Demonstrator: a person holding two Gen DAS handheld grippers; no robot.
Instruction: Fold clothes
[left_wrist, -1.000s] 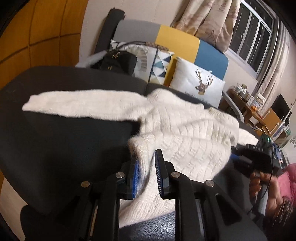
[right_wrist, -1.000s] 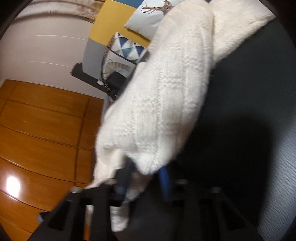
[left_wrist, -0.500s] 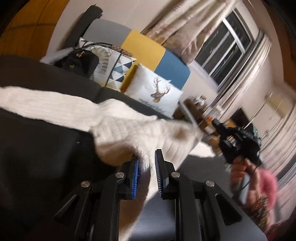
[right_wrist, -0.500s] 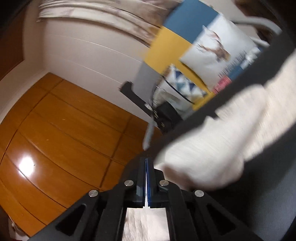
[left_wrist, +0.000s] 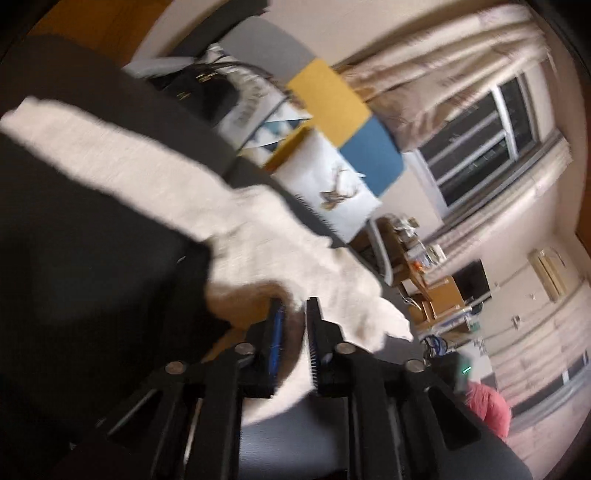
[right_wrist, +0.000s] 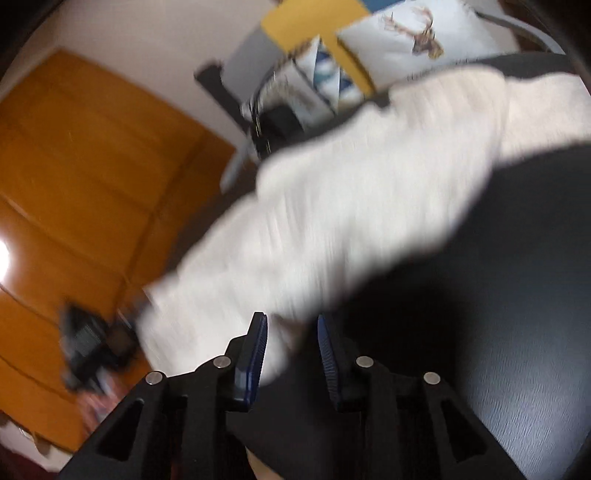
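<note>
White knit sweater (left_wrist: 258, 236) in left gripper (left_wrist: 295, 332) (right gripper (right_wrist: 291, 332) apart)

Motion is blurring the sweater (right_wrist: 332, 221) in both views; the black device (right_wrist: 86, 343) left of it is staying unidentifiable.

Cream-white knitted sweater (left_wrist: 207, 192), chunky ribbed weave, lay spread across a dark, matt tabletop (left_wrist: 81, 266). In the left wrist view one long sleeve stretched away toward the upper left, flat on the surface, while the body bunched into a thick fold at the near edge and a pointed corner trailed off to the right. In the right wrist view the same garment (right_wrist: 354, 206) ran diagonally as a broad band from upper right to lower left. Both views were motion-blurred; finer stitch detail could not be told.
</note>
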